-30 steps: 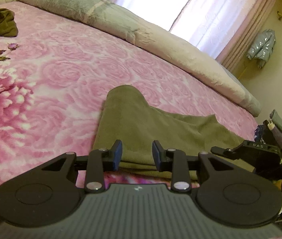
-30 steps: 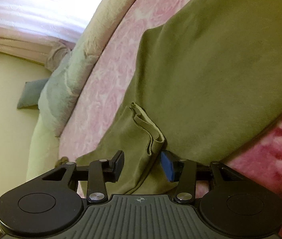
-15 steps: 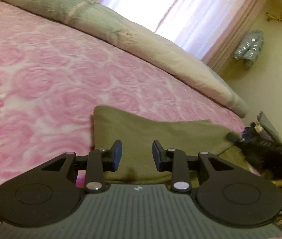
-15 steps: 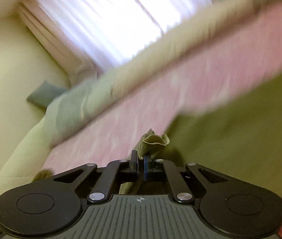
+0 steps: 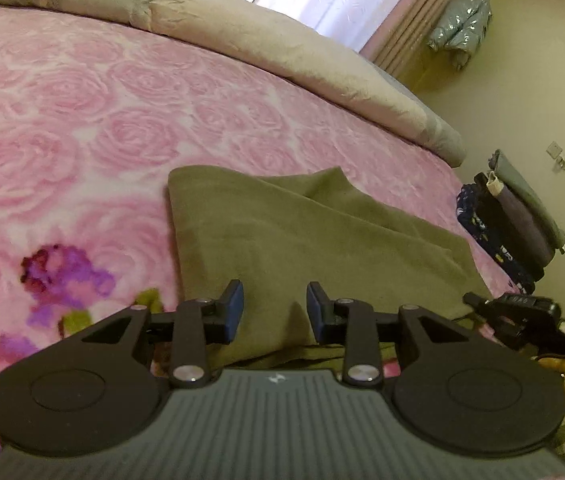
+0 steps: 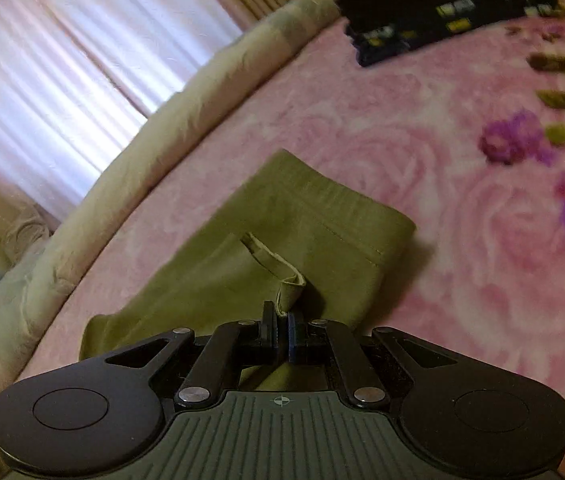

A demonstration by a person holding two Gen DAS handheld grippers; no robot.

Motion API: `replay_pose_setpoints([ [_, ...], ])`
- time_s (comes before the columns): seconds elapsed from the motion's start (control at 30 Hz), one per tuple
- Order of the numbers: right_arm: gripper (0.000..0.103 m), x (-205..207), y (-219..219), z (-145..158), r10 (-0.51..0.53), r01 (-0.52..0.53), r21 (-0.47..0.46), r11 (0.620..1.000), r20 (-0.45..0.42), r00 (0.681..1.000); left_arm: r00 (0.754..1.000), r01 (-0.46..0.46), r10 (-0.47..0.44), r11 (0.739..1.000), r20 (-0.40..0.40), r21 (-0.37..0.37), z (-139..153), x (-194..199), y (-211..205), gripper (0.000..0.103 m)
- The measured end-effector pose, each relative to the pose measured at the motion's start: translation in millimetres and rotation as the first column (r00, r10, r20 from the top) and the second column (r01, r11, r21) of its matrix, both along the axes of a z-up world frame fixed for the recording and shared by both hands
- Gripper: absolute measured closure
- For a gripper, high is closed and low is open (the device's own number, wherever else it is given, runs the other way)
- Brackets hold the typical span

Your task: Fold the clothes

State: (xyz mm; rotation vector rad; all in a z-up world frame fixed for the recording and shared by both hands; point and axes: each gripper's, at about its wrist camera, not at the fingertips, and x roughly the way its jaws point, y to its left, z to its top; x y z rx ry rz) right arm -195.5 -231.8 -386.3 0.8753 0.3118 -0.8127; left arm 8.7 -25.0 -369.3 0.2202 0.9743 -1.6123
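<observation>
Clamped since the earlier frame: right gripper [image 6: 281, 326] jaws on olive garment [image 6: 282, 236] corner; keep left gripper [image 5: 274, 306] jaws apart, draw taut, lay edges flush.

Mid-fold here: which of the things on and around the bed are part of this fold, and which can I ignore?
In the job:
olive garment
right gripper, shut on its edge
left gripper, open over it

Lying about:
stack of folded clothes
rolled quilt
pink floral blanket
silver jacket
</observation>
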Motion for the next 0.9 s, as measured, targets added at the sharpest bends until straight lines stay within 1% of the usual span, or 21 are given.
replay_pose_setpoints([
  [0.07,0.100,0.1,2.3,18.6,0.024,-0.022,-0.084,0.996,0.027,0.999,1.000,-0.004,0.004,1.000,0.004,0.000,1.3,0.8,-1.2,0.074],
  [0.1,0.100,0.7,8.2,29.1,0.040,-0.036,-0.156,0.987,0.026,0.999,1.000,-0.005,0.005,1.000,0.007,-0.003,2.2,1.2,-1.9,0.074],
  [0.13,0.100,1.3,14.9,39.5,0.056,-0.050,-0.231,0.972,0.021,0.998,1.000,-0.004,0.004,1.000,0.010,-0.006,2.4,0.6,-2.3,0.074],
  [0.2,0.100,2.7,28.3,60.3,0.087,-0.078,-0.377,0.923,0.008,0.996,1.000,-0.001,0.001,1.000,0.011,-0.007,1.6,-0.6,-3.9,0.074],
  [0.23,0.100,1.3,32.3,61.8,0.085,-0.082,-0.406,0.910,-0.011,0.996,1.000,0.000,0.000,1.000,0.009,-0.002,0.4,-2.0,-5.1,0.074],
  [0.27,0.100,2.1,30.3,55.9,0.063,-0.078,-0.390,0.918,-0.049,0.997,1.000,0.004,-0.004,1.000,0.009,0.005,-1.9,-4.2,-6.0,0.074],
  [0.33,0.100,-1.3,15.2,27.9,-0.002,-0.028,-0.255,0.967,-0.116,0.993,1.000,0.020,-0.020,1.000,-0.001,0.018,-6.4,-9.1,-7.7,0.074],
  [0.37,0.100,-4.2,7.4,13.0,-0.034,0.010,-0.180,0.984,-0.132,0.991,1.000,0.026,-0.026,0.999,-0.001,0.023,-7.7,-11.6,-8.3,0.074],
  [0.4,0.100,-8.1,2.4,2.4,-0.053,0.036,-0.132,0.991,-0.127,0.991,0.999,0.033,-0.034,0.999,0.009,0.024,-8.3,-14.3,-8.6,0.074],
  [0.43,0.100,-11.7,1.8,-1.6,-0.059,0.048,-0.121,0.992,-0.096,0.994,0.999,0.037,-0.038,0.999,0.018,0.024,-8.2,-15.5,-9.4,0.074],
  [0.47,0.100,-12.2,3.8,0.3,-0.069,0.059,-0.127,0.990,-0.080,0.994,0.999,0.041,-0.041,0.999,0.025,0.024,-7.9,-16.3,-10.3,0.074],
  [0.57,0.100,-6.9,9.1,22.6,-0.051,0.031,-0.251,0.967,-0.071,0.996,0.999,0.040,-0.041,0.999,0.025,0.024,-7.8,-16.7,-13.1,0.074],
  [0.6,0.100,-6.6,8.4,21.6,-0.055,0.032,-0.256,0.966,-0.083,0.995,0.999,0.040,-0.040,0.999,0.022,0.023,-8.3,-16.9,-13.7,0.074],
  [0.7,0.100,-6.4,5.0,14.1,-0.073,0.040,-0.252,0.967,-0.125,0.990,0.999,0.039,-0.040,0.999,0.016,0.025,-11.2,-18.2,-15.4,0.074],
  [0.73,0.100,-6.4,1.9,5.5,-0.082,0.048,-0.214,0.976,-0.151,0.985,0.999,0.039,-0.040,0.999,0.024,0.029,-13.0,-19.4,-16.0,0.074],
  [0.77,0.100,-6.3,0.4,3.3,-0.077,0.044,-0.198,0.979,-0.165,0.983,0.998,0.042,-0.043,0.999,0.035,0.029,-13.4,-20.6,-15.9,0.074],
  [0.87,0.099,-6.1,-3.3,0.5,-0.055,0.023,-0.165,0.986,-0.197,0.979,0.997,0.044,-0.045,0.999,0.064,0.026,-10.0,-21.8,-15.8,0.074],
  [0.9,0.099,-3.7,-3.1,5.0,-0.064,0.023,-0.182,0.983,-0.222,0.973,0.997,0.036,-0.038,0.999,0.071,0.023,-7.4,-21.1,-16.5,0.074],
])
